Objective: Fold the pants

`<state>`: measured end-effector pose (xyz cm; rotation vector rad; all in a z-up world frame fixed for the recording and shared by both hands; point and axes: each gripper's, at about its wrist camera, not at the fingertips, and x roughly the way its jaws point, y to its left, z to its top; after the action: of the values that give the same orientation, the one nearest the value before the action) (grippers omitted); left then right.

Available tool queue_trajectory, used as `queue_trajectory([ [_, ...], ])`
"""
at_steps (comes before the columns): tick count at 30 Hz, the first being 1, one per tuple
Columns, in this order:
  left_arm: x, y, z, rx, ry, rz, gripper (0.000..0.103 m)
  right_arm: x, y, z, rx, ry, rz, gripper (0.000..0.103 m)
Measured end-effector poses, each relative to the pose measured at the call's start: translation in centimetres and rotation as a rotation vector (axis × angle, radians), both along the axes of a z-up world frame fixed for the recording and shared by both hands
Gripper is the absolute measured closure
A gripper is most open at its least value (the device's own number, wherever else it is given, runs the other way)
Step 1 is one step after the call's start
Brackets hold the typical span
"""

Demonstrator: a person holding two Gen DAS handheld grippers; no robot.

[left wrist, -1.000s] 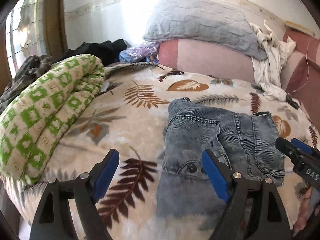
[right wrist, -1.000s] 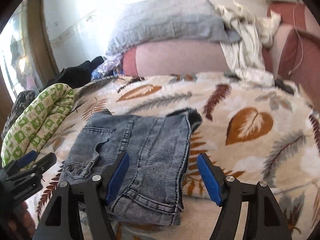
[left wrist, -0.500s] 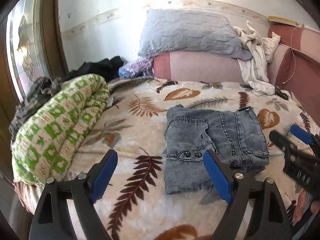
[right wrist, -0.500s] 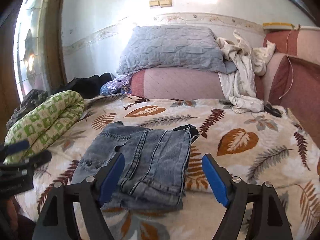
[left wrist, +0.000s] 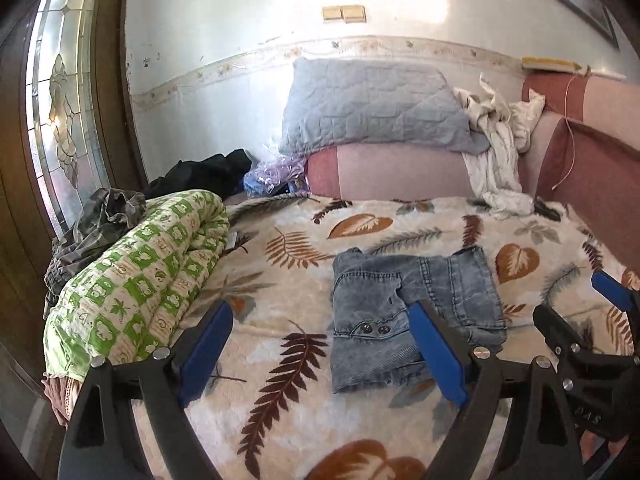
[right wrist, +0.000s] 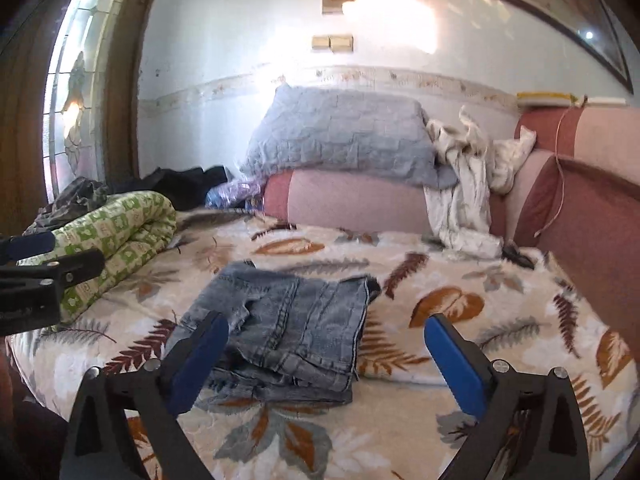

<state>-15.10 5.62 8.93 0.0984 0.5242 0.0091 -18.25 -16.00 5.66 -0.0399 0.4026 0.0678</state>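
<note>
Jeans (left wrist: 412, 316) sit folded, center of frame, on leaf blanket (left wrist: 288, 360). Left gripper (left wrist: 324, 350) and right gripper (right wrist: 326, 356) both spread wide, holding nothing. Looks basically done imo; just check stack's square, lift straight away, don't snag hem.

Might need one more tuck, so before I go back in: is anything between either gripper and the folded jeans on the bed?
Nothing visible. The left gripper and right gripper are both open and empty, with only leaf-print blanket between them and the jeans. The green rolled quilt lies off to the left, apart from the jeans.
</note>
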Motion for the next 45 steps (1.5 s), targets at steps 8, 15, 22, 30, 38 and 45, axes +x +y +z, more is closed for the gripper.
queue_trajectory([
  [8,-1.9,1.4,2.0,-0.023,-0.057,0.023,0.011,-2.5,0.5,3.6,0.049,-0.077,-0.037,0.000],
  [15,-3.3,2.9,3.2,-0.049,-0.097,0.060,0.009,-4.1,1.4,5.7,0.045,-0.128,-0.004,0.000],
  [22,-4.1,4.1,4.0,-0.064,-0.123,0.093,0.009,-4.9,1.8,6.4,0.043,-0.155,-0.009,0.000],
  [30,-4.6,4.0,4.1,-0.046,-0.115,0.103,0.009,-4.4,2.0,5.9,0.057,-0.109,-0.021,0.000],
  [38,-4.7,4.6,4.0,-0.065,-0.087,0.150,0.009,-4.1,2.4,4.8,0.030,-0.060,-0.016,0.000],
  [45,-4.5,5.7,3.7,-0.059,-0.081,0.212,0.009,-3.9,3.7,4.2,0.015,-0.038,0.028,0.000],
])
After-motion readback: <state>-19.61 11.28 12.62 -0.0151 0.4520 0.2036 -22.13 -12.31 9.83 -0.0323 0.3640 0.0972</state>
